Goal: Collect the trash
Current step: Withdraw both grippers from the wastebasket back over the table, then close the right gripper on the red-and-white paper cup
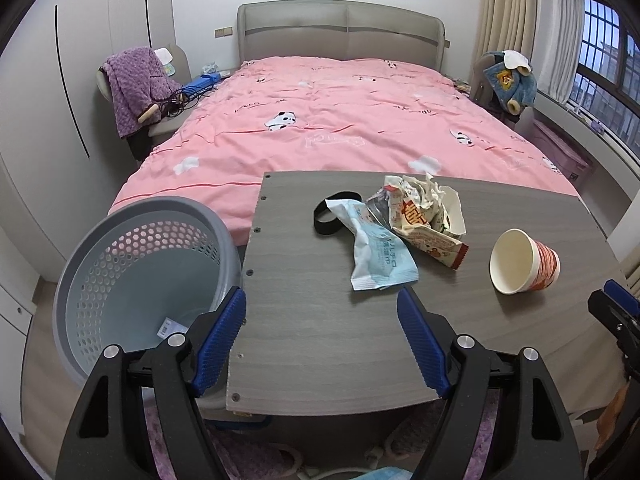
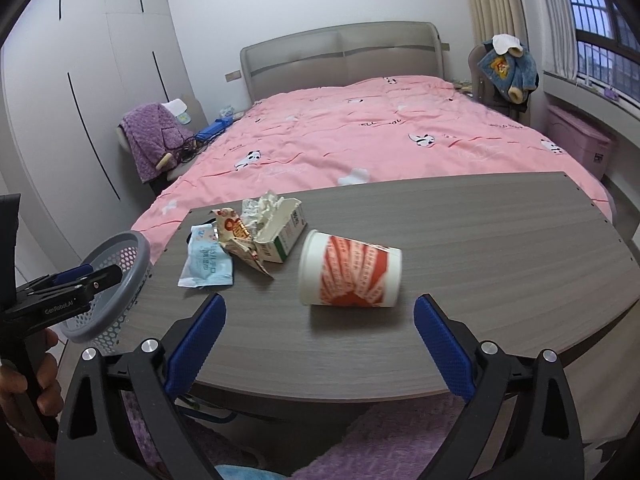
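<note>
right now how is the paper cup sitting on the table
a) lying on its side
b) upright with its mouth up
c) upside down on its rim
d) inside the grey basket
a: the paper cup lies on its side on the table, its red-printed wall facing up and its open mouth turned toward the wrappers, apart from both open grippers.

Pink-quilted bed (image 1: 320,120), white wardrobe (image 1: 60,100)

Left gripper (image 1: 322,340) jaws spread, right gripper (image 2: 320,350) likewise
</note>
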### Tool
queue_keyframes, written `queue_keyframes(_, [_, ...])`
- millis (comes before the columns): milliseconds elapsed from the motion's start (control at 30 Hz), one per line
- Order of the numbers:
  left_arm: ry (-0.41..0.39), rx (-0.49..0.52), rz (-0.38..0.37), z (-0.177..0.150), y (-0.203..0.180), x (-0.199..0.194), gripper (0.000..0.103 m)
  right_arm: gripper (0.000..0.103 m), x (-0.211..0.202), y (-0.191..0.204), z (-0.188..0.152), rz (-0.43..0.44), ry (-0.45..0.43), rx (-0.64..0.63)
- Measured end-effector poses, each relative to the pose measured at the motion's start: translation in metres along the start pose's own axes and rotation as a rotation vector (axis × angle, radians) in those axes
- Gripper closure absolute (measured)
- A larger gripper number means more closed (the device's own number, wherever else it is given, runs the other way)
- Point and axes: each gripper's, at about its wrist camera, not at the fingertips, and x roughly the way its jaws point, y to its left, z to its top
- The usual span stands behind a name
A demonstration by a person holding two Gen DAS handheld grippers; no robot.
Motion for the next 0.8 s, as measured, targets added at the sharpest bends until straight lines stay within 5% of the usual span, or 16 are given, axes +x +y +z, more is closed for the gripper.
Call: queue_keyframes(800, [0.028, -0.058, 0.147, 0.01, -0.015, 0.019, 0.028, 0.009, 0.076, -0.009, 0.028, 0.211, 0.206, -0.629])
